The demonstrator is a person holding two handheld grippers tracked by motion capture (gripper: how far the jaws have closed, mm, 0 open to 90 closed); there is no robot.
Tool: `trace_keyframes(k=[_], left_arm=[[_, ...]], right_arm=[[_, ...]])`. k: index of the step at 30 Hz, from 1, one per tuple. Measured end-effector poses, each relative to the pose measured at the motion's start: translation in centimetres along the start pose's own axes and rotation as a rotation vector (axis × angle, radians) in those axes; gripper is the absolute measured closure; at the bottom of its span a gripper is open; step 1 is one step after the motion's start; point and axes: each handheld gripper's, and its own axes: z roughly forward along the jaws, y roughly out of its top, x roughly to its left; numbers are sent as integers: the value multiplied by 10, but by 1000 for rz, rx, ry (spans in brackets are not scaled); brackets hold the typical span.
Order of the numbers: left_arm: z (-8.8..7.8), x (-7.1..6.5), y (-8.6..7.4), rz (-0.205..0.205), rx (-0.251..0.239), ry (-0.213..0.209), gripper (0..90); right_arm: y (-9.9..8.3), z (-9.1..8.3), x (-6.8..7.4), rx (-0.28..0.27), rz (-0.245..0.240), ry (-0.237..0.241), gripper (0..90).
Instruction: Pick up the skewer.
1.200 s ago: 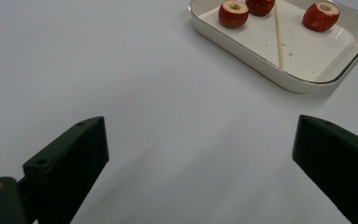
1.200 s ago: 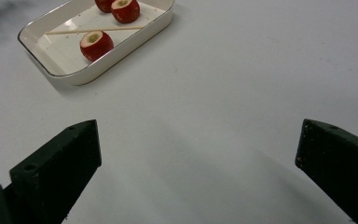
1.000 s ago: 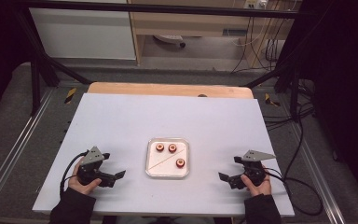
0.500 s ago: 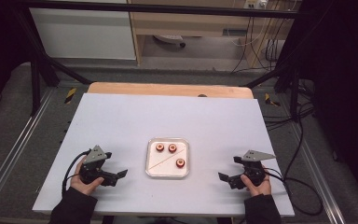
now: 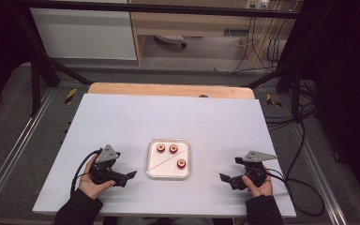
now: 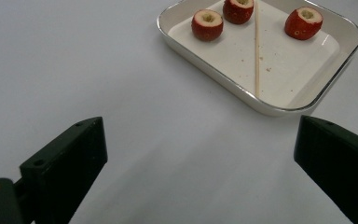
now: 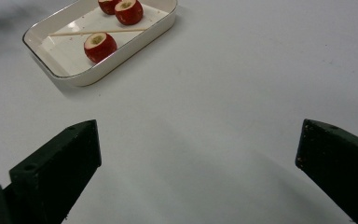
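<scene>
Skewer (image 5: 166,161) lies diagonally mid-frame in the tray (image 5: 168,175), between both gaping, empty grippers: left gripper (image 5: 127,176), right gripper (image 5: 226,179), equally near

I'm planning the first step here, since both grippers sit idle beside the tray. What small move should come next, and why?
Probably bring the right gripper forward toward the thin wooden skewer lying diagonally in the white square tray. Both it and the left gripper are open, hold nothing and rest clear of the tray, and the three cored red fruit pieces lie loose beside the skewer, so something must be picked up first.
</scene>
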Motion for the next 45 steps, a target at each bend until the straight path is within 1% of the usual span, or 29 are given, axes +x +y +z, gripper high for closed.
trace_keyframes(k=[4,9,11,16,18,19,20,21,24,25,26,27,28,31,32,33,34,37,38,39,40,41,44,45], left_arm=[[4,-6,9,-9,1,-6,30],[9,-17,23,17,6,-14,38],[12,-21,30,19,8,-18,47],[27,-31,47,37,26,-18,68],[33,-34,52,39,35,-24,73],[37,-35,54,38,42,-26,98],[41,-37,56,40,45,-32,98],[44,-38,57,45,53,-36,118],[54,-41,61,47,75,-29,172],[58,-41,62,45,79,-31,222],[61,-41,62,42,83,-30,222],[64,-42,63,40,85,-33,251],[68,-41,63,38,90,-38,281],[75,-41,62,42,112,-36,382],[77,-41,61,45,117,-41,443],[79,-41,61,39,118,-45,477],[81,-41,60,43,126,-46,490],[84,-43,59,53,135,-63,596],[84,-44,59,62,143,-64,596],[85,-44,58,68,147,-64,644],[86,-44,58,69,149,-63,644],[86,-44,57,71,144,-61,656],[86,-44,56,64,132,-63,736],[86,-44,55,64,125,-58,750]], right_arm=[[0,1,0,1,-3,1,6],[0,1,0,1,-2,0,6],[0,0,0,1,1,1,6],[0,0,0,1,0,1,6],[0,0,0,1,2,2,6],[0,0,0,2,1,1,6],[0,0,0,2,1,1,6],[0,0,0,1,-2,2,6],[0,1,0,6,-2,2,7],[0,2,0,8,-2,4,6],[0,2,0,8,-2,4,6],[0,2,0,8,-2,4,7],[0,2,0,8,-2,4,7],[0,1,0,6,-1,6,7],[0,2,0,7,-1,6,7],[0,2,0,8,-2,5,7],[0,2,0,8,-3,5,7],[-1,2,0,8,-3,5,7],[-1,2,0,8,-3,5,7],[0,2,0,7,-1,6,7],[0,2,0,7,-1,6,7],[-1,2,0,9,-3,7,7],[-1,2,0,10,-7,6,7],[0,2,0,8,-3,6,7]])
